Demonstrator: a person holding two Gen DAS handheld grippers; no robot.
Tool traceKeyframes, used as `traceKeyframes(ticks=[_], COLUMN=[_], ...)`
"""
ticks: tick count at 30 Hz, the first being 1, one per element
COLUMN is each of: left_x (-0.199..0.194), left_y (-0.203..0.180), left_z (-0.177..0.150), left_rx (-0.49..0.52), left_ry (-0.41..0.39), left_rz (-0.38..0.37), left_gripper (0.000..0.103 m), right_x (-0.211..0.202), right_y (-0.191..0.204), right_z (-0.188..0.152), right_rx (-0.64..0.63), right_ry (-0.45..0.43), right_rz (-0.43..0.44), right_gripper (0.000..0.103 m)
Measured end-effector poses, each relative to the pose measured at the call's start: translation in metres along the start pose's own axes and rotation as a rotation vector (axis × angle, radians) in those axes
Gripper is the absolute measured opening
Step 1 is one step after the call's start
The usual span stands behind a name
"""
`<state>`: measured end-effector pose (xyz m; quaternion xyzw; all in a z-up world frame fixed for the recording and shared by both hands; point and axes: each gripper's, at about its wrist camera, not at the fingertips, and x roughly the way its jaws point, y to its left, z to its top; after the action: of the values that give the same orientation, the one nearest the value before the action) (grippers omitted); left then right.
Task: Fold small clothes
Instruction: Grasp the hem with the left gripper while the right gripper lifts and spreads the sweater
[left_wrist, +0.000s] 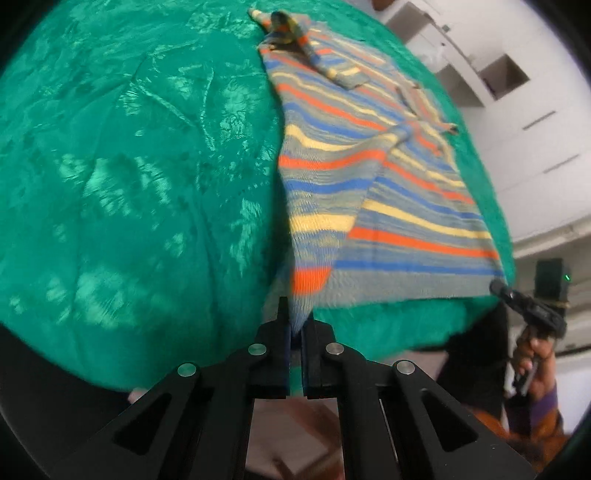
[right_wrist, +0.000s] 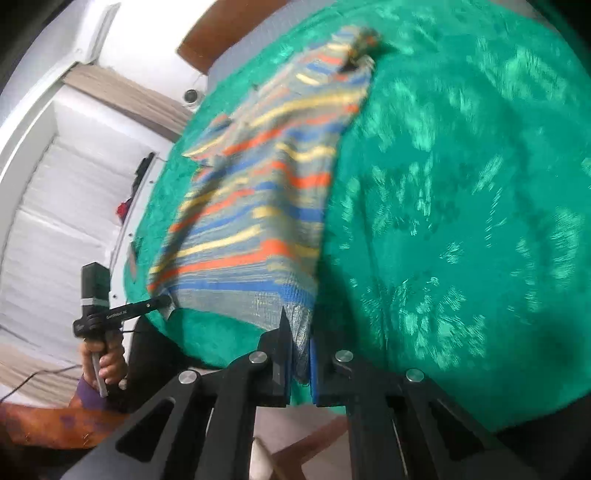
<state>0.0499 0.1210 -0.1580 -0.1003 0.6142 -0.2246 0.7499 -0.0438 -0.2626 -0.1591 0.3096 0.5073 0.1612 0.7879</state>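
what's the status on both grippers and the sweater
Left gripper shut on sweater hem corner. Right gripper shut on the other hem corner. Hem lifted off green cloth, rest lying flat. Nothing in the way.

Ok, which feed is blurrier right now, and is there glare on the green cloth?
Right wrist view: heavier motion smear, the striped sweater streaked, though the right claw stays sharp. Left wrist view: milder blur, stripes readable, softest near the left claw. Both views: pale sheen patches on the green cloth, strong fisheye bending and dark corners.
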Motion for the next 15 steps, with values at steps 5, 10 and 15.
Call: traceKeyframes(ticks=[5, 10, 15], left_x=[-0.007, 0.037, 0.062], left_y=[-0.004, -0.001, 0.000], left_z=[-0.013, -0.015, -0.012], left_rx=[0.078, 0.044, 0.010], left_ry=[0.096, 0.165, 0.154], left_rz=[0.051, 0.176, 0.268], left_gripper=[0.001, 0.001, 0.001], right_x=[-0.009, 0.025, 0.048], right_y=[-0.003, -0.028, -0.034], right_z=[-0.008, -0.015, -0.015], right_rx=[-0.006, 0.037, 0.029], right_ry=[0.127, 0.202, 0.225], right_rz=[-0.124, -0.239, -0.315], right_gripper=[0.006, 0.006, 0.006])
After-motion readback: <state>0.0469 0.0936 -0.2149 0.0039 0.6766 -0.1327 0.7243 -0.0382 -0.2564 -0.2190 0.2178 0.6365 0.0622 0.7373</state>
